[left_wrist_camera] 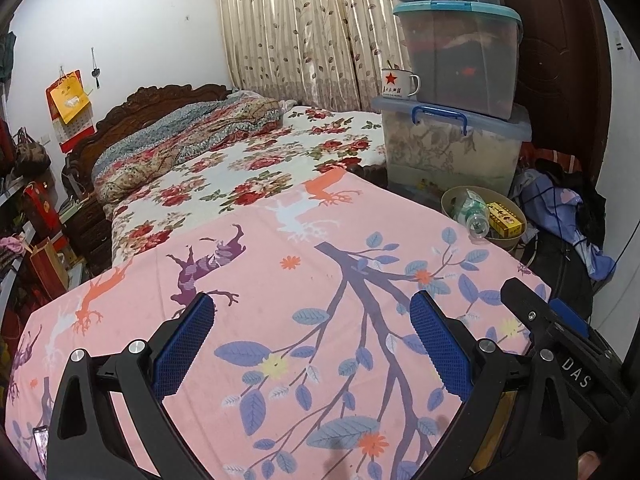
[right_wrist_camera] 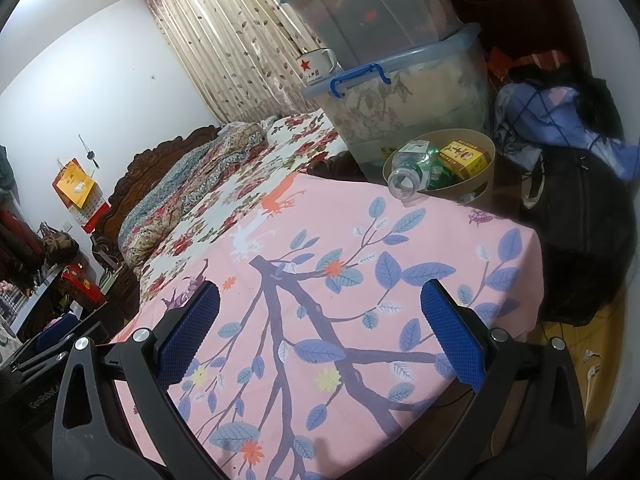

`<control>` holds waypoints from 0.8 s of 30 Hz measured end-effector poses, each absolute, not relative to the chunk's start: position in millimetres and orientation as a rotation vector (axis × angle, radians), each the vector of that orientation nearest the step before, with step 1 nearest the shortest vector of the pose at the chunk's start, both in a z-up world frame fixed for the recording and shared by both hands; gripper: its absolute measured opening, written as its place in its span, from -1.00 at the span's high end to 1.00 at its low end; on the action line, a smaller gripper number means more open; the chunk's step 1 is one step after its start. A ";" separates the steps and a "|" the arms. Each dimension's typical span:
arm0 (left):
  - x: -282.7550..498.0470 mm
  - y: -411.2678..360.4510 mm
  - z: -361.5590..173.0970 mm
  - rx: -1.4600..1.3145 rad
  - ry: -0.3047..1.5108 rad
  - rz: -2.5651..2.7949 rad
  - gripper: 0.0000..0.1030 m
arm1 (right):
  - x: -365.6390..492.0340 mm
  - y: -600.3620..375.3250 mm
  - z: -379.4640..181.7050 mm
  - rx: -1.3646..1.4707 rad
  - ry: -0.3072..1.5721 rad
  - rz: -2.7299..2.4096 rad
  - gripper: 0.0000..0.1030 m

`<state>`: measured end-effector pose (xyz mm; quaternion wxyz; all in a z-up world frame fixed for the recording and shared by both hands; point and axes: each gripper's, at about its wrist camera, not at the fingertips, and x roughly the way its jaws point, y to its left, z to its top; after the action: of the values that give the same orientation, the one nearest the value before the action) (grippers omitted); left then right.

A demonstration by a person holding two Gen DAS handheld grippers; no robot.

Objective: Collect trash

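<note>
Right now both claws hang over a pink cloth (left_wrist_camera: 280, 280) with blue leaves and deer on it. The left claw (left_wrist_camera: 312, 344) is spread wide and holds nothing. The right claw (right_wrist_camera: 320, 340) is spread wide too, and nothing sits between its blue pads (right_wrist_camera: 188, 336). In the left view, part of the right claw shows at the right edge, just beside the left one.

The pink cloth covers a worktop that stands at the foot of a bed (left_wrist_camera: 256, 160). The bed has a white sheet with red flowers. A folded quilt (left_wrist_camera: 180, 136) lies at its far end, by the dark wooden headboard.

At the far right corner of the pink cloth sits a tan bin (right_wrist_camera: 476, 188), lower than the cloth. The trash is inside it. A clear plastic bottle (right_wrist_camera: 408, 172) lies tilted in the bin with its open mouth sticking out over the rim, toward the cloth. A yellow box (right_wrist_camera: 466, 158) lies beside the bottle, to its right. Something green and crinkly lies between them.

Behind the bin stand big see-through storage boxes (left_wrist_camera: 452, 148), stacked one on another. A white mug with a red star (left_wrist_camera: 398, 82) stands on the lower lid, beside the upper box. Right of the bin lies a heap of blue and black clothes (right_wrist_camera: 560, 120). Far back hangs a leafy curtain (left_wrist_camera: 304, 28).
</note>
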<state>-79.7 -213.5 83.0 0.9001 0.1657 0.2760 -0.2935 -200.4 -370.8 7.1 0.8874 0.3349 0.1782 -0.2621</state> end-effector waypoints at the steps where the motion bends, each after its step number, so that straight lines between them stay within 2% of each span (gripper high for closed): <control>1: -80.1 -213.2 82.8 0.343 0.572 -0.606 -0.83 | -200.5 -371.0 7.2 0.696 0.371 -0.544 -0.93; 24: -72.1 -213.6 77.6 0.346 0.593 -0.588 -0.83 | -198.7 -370.6 4.4 0.699 0.381 -0.540 -0.93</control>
<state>-72.1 -213.6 77.6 0.8996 0.1673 0.2864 -0.2839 -198.7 -370.6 4.4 0.8865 0.3362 0.1831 -0.2599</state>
